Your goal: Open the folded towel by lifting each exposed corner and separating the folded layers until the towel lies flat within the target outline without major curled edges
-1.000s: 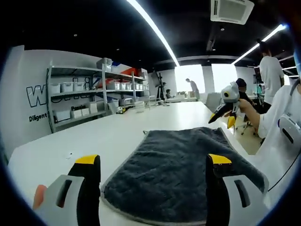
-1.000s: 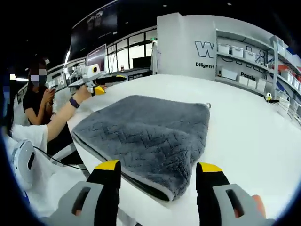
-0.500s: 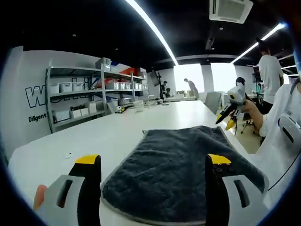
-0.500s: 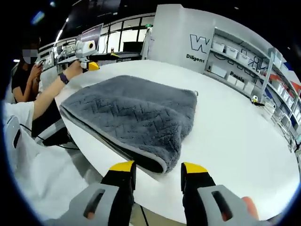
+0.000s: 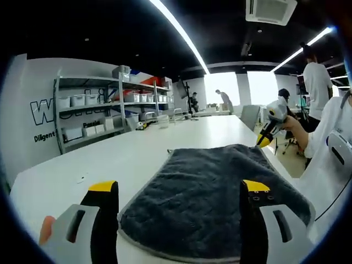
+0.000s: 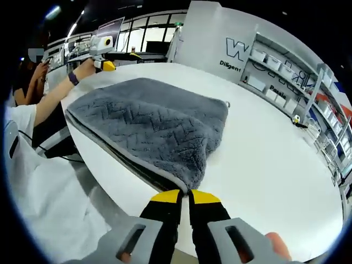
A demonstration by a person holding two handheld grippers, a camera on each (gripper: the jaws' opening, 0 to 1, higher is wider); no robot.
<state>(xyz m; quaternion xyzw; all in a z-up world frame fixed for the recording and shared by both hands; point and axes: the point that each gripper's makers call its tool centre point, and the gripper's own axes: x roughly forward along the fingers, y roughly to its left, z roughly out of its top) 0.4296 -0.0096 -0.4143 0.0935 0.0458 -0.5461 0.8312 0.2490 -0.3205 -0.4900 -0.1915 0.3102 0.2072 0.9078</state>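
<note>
White table point(image 6: 264, 159), right hand-held gripper point(image 6: 185, 198) (low) pinching towel point(image 6: 148, 124)

Open-plan lab or office: metal storage shelves point(image 5: 104, 113) with white bins at left, long white table point(image 5: 165, 143) centre, ceiling light strips point(image 5: 179, 34) and air-conditioning unit point(image 5: 270, 11) at top.

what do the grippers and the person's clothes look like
Both the left gripper and the right gripper have black jaws with yellow tips on light grey bodies with slotted openings. The person wears a white sleeve and a dark wristband.
</note>
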